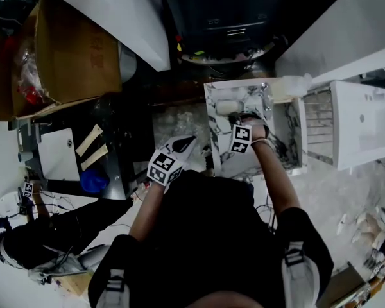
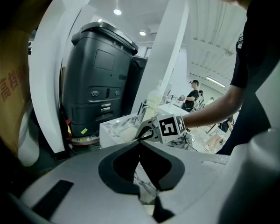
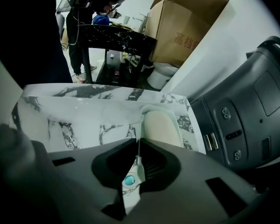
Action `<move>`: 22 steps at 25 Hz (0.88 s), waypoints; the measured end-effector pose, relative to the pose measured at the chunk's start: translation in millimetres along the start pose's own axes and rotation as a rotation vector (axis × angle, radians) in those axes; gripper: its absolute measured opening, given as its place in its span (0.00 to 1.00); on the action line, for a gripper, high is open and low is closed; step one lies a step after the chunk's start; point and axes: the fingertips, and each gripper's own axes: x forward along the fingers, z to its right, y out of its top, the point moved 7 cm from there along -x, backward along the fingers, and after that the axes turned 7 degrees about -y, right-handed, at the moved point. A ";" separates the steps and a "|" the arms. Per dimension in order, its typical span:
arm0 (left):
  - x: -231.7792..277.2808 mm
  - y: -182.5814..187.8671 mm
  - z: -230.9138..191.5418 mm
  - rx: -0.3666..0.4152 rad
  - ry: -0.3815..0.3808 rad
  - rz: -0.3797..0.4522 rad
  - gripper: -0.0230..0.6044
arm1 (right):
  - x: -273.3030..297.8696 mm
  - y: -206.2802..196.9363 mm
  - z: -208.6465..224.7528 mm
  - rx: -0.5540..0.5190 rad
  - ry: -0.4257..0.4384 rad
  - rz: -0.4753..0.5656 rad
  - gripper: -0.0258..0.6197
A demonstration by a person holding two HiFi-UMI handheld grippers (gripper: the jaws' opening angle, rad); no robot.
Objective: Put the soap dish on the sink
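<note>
My left fingers [image 2: 140, 141] are pressed together on nothing, held back short of the sink's near corner. My right fingers [image 3: 139, 143] are closed too, and they seem to be pinching the near rim of the soap dish [image 3: 151, 108]. The dish sits flat on the marble sink [image 3: 84, 120], a pale soap bar [image 3: 161, 127] in it. Its long axis runs straight away from my right fingers. Its far end stops just short of the sink's far edge and its right side is close to the right edge. Bare marble opens to the left. Beyond the right edge stands a dark grey machine [image 3: 242, 106], and a cardboard box [image 3: 186, 29] stands farther off.
</note>
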 end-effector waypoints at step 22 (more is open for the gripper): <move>7.0 -2.4 -2.3 -0.051 -0.012 -0.010 0.03 | 25.6 -1.0 21.7 0.028 -0.064 -0.052 0.11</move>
